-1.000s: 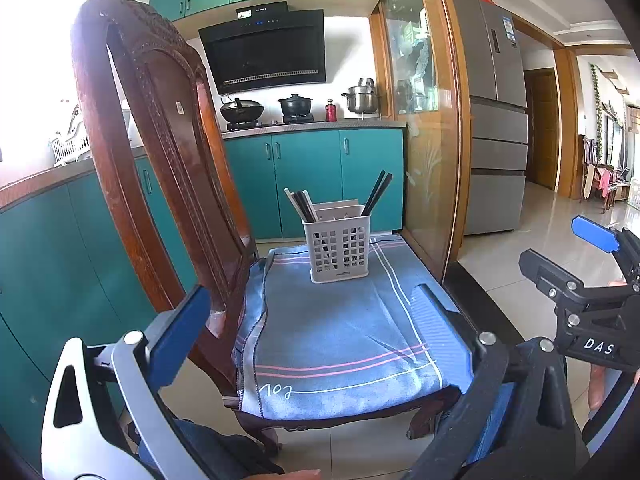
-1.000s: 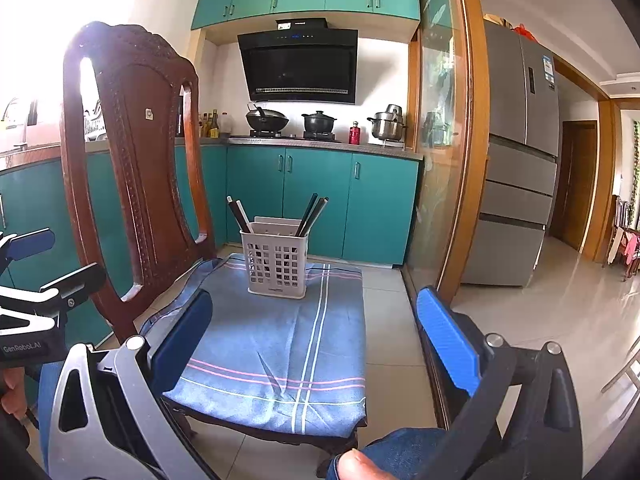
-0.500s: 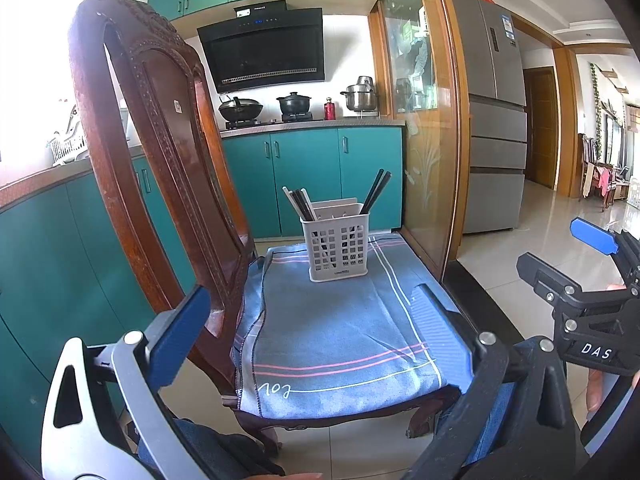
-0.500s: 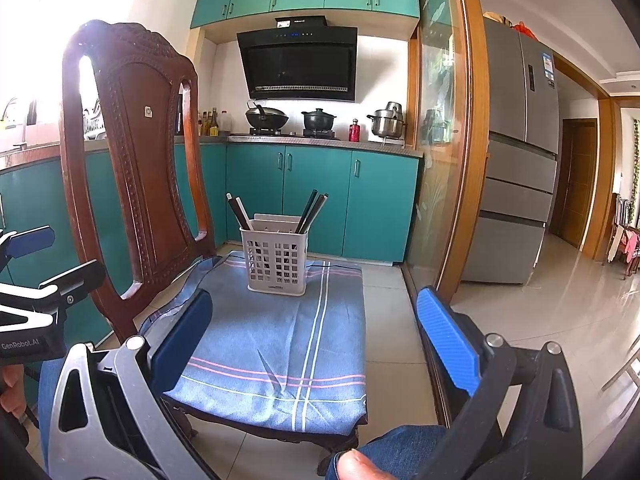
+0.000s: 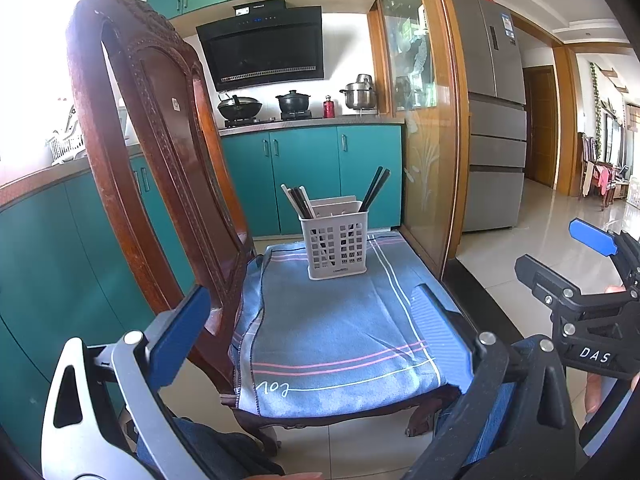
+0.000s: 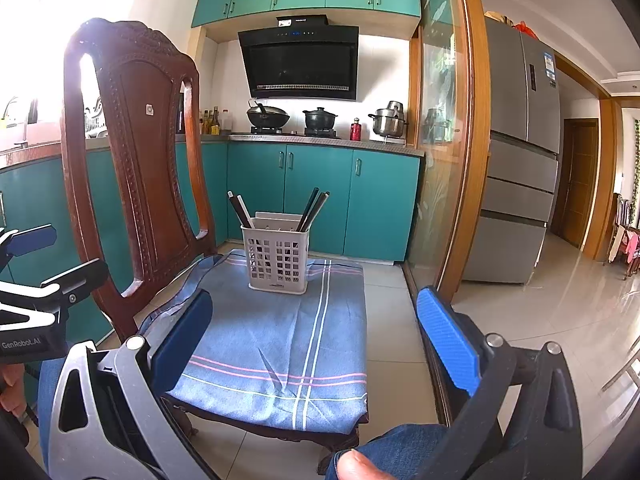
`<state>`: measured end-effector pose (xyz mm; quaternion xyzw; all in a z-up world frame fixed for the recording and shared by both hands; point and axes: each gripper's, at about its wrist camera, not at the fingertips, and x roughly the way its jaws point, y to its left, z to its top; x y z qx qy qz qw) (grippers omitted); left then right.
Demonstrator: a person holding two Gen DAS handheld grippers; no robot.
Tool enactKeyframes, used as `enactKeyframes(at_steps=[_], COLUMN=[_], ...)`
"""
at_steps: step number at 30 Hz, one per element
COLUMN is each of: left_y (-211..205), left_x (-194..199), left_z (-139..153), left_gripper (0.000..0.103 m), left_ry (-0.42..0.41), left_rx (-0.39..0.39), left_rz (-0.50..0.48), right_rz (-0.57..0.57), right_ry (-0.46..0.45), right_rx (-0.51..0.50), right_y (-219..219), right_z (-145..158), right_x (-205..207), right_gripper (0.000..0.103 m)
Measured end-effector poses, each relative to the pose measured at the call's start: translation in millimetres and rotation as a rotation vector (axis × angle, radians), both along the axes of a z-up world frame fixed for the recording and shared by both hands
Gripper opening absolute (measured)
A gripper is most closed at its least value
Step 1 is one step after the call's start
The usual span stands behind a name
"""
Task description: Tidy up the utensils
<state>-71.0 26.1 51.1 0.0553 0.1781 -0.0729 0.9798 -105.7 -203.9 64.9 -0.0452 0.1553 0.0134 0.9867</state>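
A white slotted utensil basket (image 5: 336, 250) (image 6: 277, 258) stands on a blue cloth (image 5: 332, 332) (image 6: 280, 336) on a wooden chair seat. Dark and pale chopsticks (image 5: 297, 200) (image 6: 240, 208) lean at its left side, and dark chopsticks (image 5: 374, 188) (image 6: 313, 208) lean at its right side. My left gripper (image 5: 316, 332) is open and empty, held short of the seat's near edge. My right gripper (image 6: 316, 340) is open and empty, also short of the seat. The right gripper also shows in the left wrist view (image 5: 580, 280); the left gripper shows in the right wrist view (image 6: 36, 276).
The carved chair back (image 5: 152, 152) (image 6: 136, 152) rises to the left of the seat. Teal cabinets (image 5: 312, 176) and a stove with pots stand behind. A glass sliding door frame (image 5: 448, 120) and a fridge (image 5: 496, 120) stand to the right. Tiled floor lies around.
Both views have shifted only slightly; the basket sits a touch lower in the left view. Both grippers stay open and empty.
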Motion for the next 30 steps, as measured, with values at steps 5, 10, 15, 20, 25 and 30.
enactKeyframes(at_steps=[5, 10, 15, 20, 25, 30], left_y=[0.4, -0.1, -0.5, -1.2, 0.2, 1.6], left_x=[1.9, 3.8, 5.3, 9.6, 16.7, 30.4], left_z=[-0.2, -2.1, -3.3, -5.8, -9.3, -17.9], left_gripper=[0.099, 0.099, 0.099, 0.099, 0.099, 0.099], left_ry=[0.003, 0.010, 0.014, 0.025, 0.041, 0.077], left_rx=[0.000, 0.003, 0.002, 0.005, 0.002, -0.007], left_rz=[-0.001, -0.005, -0.004, -0.002, -0.002, -0.002], right_rz=[0.003, 0.007, 0.009, 0.010, 0.012, 0.011], right_ry=[0.003, 0.009, 0.017, 0.027, 0.042, 0.074], right_rx=[0.001, 0.001, 0.002, 0.002, 0.001, 0.002], right_y=[-1.8, -5.6, -6.7, -9.1, -10.0, -11.2], right_z=[-2.7, -4.5, -6.4, -6.5, -9.4, -16.7], right_x=[0.6, 1.8, 3.0, 6.2, 11.3, 21.8], right_gripper=[0.100, 0.100, 0.100, 0.100, 0.100, 0.100])
